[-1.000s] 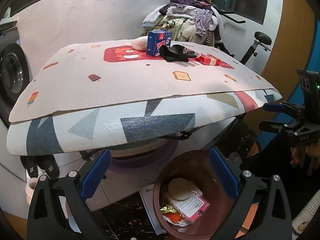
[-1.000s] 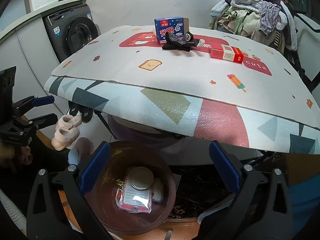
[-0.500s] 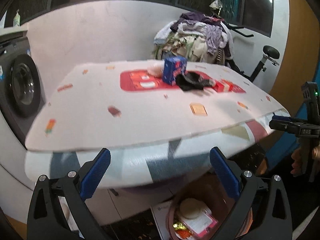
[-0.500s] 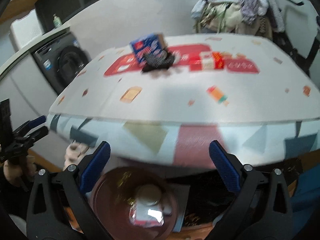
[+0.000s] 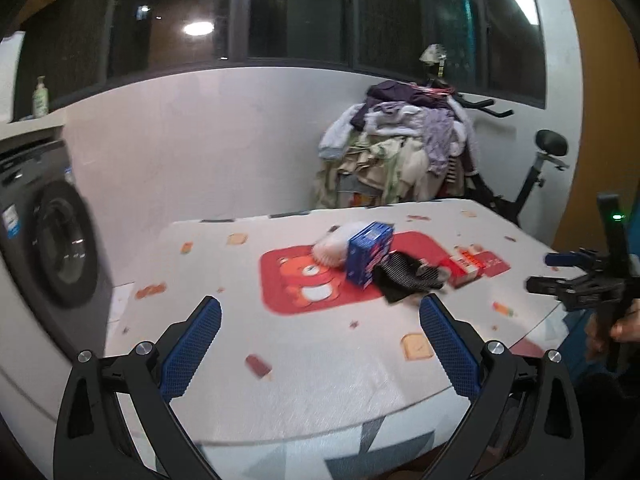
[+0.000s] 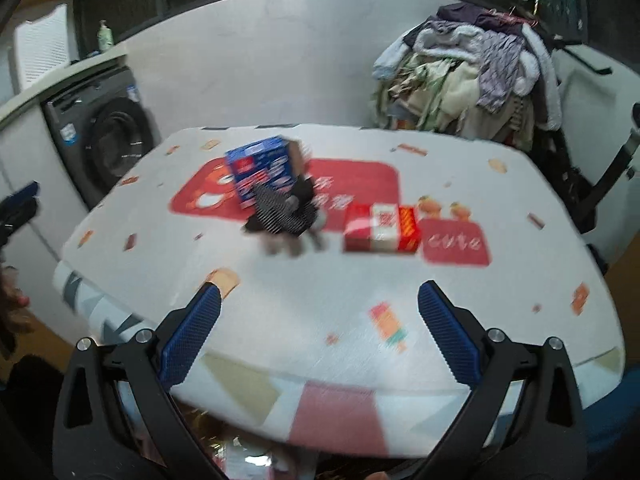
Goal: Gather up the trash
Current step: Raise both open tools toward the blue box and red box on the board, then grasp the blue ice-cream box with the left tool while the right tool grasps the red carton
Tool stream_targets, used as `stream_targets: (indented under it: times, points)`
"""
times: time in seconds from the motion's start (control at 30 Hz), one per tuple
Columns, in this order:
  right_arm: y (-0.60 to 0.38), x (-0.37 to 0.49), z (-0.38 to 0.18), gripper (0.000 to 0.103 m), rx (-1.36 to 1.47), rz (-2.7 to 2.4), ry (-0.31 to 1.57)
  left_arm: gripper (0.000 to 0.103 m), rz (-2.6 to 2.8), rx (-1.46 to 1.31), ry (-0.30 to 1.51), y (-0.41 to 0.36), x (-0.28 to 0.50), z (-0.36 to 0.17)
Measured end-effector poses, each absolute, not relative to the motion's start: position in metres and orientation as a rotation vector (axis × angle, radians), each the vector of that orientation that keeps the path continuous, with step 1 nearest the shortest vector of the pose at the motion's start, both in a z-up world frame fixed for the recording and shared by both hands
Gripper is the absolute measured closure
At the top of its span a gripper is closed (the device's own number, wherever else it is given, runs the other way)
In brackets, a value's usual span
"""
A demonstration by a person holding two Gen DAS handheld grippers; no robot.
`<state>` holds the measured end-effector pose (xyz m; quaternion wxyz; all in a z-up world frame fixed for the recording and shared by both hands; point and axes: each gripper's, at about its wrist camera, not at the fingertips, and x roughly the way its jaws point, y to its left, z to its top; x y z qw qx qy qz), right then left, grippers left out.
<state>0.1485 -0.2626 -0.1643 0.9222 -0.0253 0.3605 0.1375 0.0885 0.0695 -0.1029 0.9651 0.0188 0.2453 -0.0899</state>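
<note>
I hold the left gripper above the near edge of the table, jaws spread wide with nothing between them. The right gripper is likewise spread wide and empty over the near edge, and it also appears in the left view off the table's right edge. The trash sits near the table's centre, on the red bear print of the mat. A blue carton stands upright at the far side of the group. A dark striped cloth item, possibly a glove or sock, lies touching the carton's near side. A red and white box lies flat just beside the cloth, toward the right edge. In the left view, a white crumpled item rests behind the carton. Both views are motion-blurred. A washing machine stands left of the table; a clothes pile is heaped past the far right corner.
</note>
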Motion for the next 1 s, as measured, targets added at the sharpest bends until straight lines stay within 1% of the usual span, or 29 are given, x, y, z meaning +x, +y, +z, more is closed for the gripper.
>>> stream_targets:
  times: [0.17, 0.3, 0.4, 0.47, 0.8, 1.0]
  points:
    - [-0.266, 0.175, -0.155, 0.006, -0.063, 0.258, 0.694, 0.006, -0.151, 0.033, 0.500, 0.068, 0.118, -0.090]
    - [-0.268, 0.194, -0.155, 0.006, -0.056, 0.253, 0.662, 0.006, -0.171, -0.007, 0.556, 0.070, 0.144, -0.092]
    - [-0.267, 0.207, -0.159, 0.006, -0.072, 0.251, 0.669, 0.006, -0.180, -0.009, 0.540, 0.070, 0.157, -0.094]
    - [-0.268, 0.220, -0.167, 0.006, -0.072, 0.261, 0.704, 0.006, -0.175, 0.012, 0.534, 0.068, 0.166, -0.096]
    - [-0.279, 0.288, -0.224, 0.006, -0.040, 0.190, 0.916, 0.006, -0.216, 0.012, 0.650, 0.062, 0.218, -0.111]
    - [-0.281, 0.316, -0.248, 0.006, 0.026, 0.180, 0.982, 0.006, -0.229, 0.017, 0.692, 0.057, 0.238, -0.124]
